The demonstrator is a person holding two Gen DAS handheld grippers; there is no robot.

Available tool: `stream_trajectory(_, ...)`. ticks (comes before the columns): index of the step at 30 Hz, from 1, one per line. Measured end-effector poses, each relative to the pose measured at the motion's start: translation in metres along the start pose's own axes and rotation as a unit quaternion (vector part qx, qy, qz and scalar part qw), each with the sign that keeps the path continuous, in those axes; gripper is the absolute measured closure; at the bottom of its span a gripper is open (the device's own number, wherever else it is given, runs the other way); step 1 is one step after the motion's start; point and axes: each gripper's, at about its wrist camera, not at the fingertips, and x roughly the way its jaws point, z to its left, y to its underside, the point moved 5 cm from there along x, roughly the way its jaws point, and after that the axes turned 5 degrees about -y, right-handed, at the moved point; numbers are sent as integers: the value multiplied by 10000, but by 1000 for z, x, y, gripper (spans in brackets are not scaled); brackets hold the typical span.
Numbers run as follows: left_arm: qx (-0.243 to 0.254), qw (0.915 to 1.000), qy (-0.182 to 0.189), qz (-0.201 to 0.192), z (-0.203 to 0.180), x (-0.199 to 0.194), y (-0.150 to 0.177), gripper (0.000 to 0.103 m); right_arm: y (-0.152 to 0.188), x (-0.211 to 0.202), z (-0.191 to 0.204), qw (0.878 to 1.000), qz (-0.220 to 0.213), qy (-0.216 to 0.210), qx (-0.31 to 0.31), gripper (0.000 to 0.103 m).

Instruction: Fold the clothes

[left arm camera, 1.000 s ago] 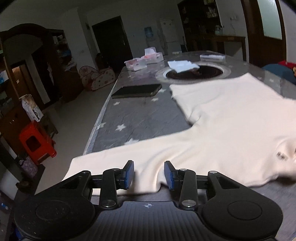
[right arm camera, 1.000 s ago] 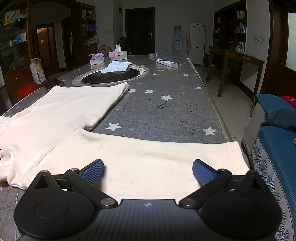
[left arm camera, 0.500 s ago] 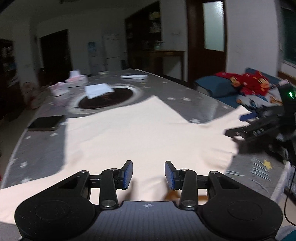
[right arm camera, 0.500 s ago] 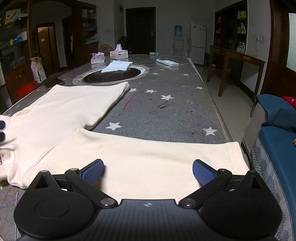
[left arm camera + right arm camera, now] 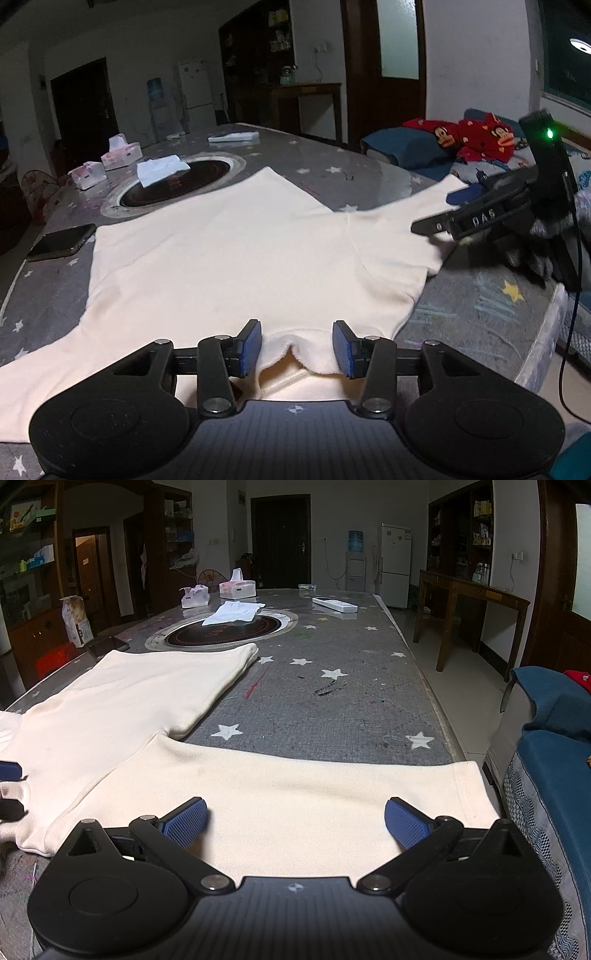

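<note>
**A:** so the cream sweatshirt [image 5: 229, 251] is lying spread flat on the star-print surface [image 5: 332, 701], body running toward the far end, both sleeves out to the sides. No fold in it that I can see. Makes sense to flatten it like that, you get clean edges to fold along.

**B:** yeah. And the left tongs [image 5: 296, 343] sit right at the neckline, one blue pad on each side of the collar [image 5: 295, 341], partly apart, not pinching anything. Looks to me like they're lined up on the middle of the garment.

**A:** right tongs [image 5: 293, 818] are spread wide over the right sleeve [image 5: 295, 786], near its cuff by the surface's edge, holding nothing. In the left view they hover just above that sleeve.

**B:** what's changed? A second ago the left camera faced the left sleeve and the floor beyond; half a second ago it was swinging across the body. Now it's at the collar. The right side hasn't budged at all.

**A:** further out: phone [image 5: 61, 242] left of the body, a white cloth on the round inset hob [image 5: 225, 631], tissue packs beyond.
</note>
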Motion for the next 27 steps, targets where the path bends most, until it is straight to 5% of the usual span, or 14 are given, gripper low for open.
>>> stream_trajectory(17,-145,9997,2,-197,-9,-7,-5,54,-1,-1,0,10000,40,-10,-30,0)
stream_trajectory(27,-93,9996,16,-267,-9,-4,-15,49,11,-33,-44,9967,-11,757,299,10)
